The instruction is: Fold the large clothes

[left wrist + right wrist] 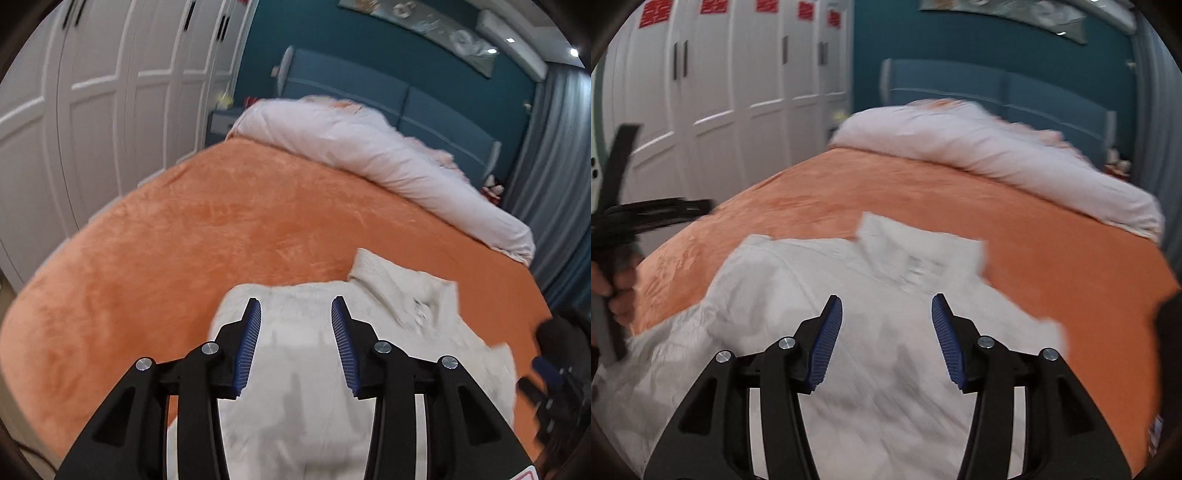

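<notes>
A large white collared garment (303, 369) lies spread on the near part of an orange bed (221, 229), collar (391, 280) toward the far side. My left gripper (295, 310) is open and empty, held above the garment's left part. In the right wrist view the same garment (886, 369) lies on the bed (1052, 258) with its collar (905, 251) ahead. My right gripper (886, 306) is open and empty above the garment's middle. Both views are motion-blurred.
A rolled pale pink duvet (369, 155) lies across the far end of the bed before a blue headboard (354, 85). White wardrobe doors (92, 110) stand to the left. The left hand and its gripper (617, 236) show at the right view's left edge.
</notes>
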### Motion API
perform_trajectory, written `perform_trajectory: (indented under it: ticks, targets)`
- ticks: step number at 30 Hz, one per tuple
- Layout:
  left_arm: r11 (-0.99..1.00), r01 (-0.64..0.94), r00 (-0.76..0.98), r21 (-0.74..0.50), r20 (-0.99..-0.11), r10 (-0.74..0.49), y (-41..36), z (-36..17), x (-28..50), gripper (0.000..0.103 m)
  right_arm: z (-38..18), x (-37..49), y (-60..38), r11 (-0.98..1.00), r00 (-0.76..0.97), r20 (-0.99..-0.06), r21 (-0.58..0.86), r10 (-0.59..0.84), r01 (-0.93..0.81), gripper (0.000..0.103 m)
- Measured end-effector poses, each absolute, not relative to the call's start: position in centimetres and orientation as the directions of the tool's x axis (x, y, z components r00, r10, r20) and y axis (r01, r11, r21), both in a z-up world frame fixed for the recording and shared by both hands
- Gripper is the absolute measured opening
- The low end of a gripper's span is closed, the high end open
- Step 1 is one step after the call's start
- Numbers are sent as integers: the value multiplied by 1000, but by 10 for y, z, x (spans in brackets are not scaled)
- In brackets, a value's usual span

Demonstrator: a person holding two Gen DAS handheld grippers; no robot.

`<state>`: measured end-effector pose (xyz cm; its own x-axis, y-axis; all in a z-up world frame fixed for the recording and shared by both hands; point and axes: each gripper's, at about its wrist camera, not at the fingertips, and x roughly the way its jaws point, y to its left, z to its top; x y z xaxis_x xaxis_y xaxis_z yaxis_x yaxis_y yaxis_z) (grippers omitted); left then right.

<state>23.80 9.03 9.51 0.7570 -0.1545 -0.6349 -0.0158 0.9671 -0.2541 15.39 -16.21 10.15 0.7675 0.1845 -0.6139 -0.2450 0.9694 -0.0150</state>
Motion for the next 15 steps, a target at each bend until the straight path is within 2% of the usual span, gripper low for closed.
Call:
perform_trajectory:
  ticks: [7,9,10,12,15]
  targets:
    - [961,-104,637,-255,-759,-132,82,4,325,39,61,261,-143,970,717,-656,117,237,-214,49]
    - [965,-95,628,-243,-767,-131,83,-14,325,39,52,288,-142,970,705,-668,126,240,-210,52]
    - [971,-85,636,-225,-762,-122,82,-21,323,39,47,302,-140,970,697,-677,124,237,-210,57]
    - [980,-66,656,-186,-748,-98,79,-31,318,39,34,336,-131,971,675,-702,112,229,-213,59]
    - [975,-80,660,-206,-744,-103,83,-39,316,39,15,372,-122,976,642,-740,100,203,-194,60]
